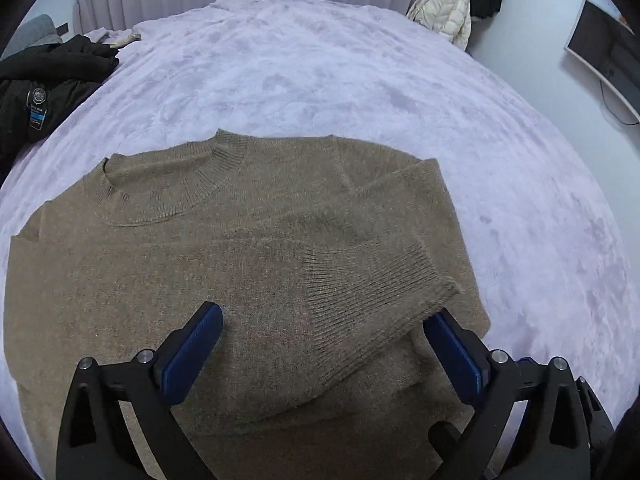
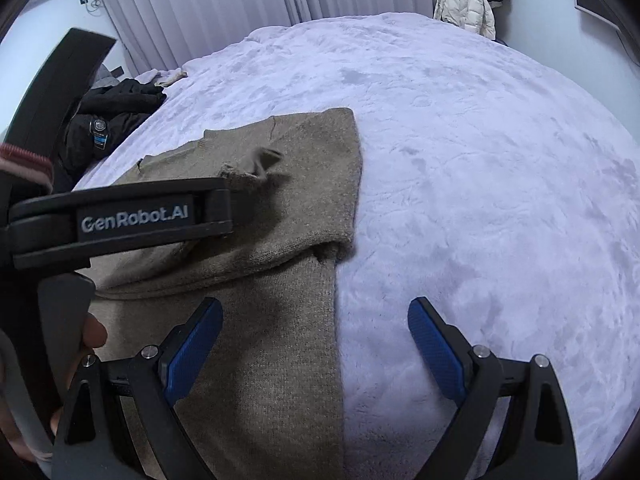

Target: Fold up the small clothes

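Fleecy lilac covering spread over the bed (image 1: 320,72), wide beyond both tools. On it, right under the left tool (image 1: 324,340), lay a brown knit sweater (image 1: 160,272), its lower hem cut off by the frame, one sleeve (image 1: 360,280) folded across the chest with the ribbed cuff between the spread blue pads, untouched. The right tool (image 2: 316,332) hung with fingers wide apart, empty, straddling the sweater's side edge. Black clothing (image 1: 44,84) lay far off left, partly cropped.

A home bedroom: fleece-covered bed (image 1: 320,64), curtains (image 2: 200,8), hanging jackets (image 2: 464,0).
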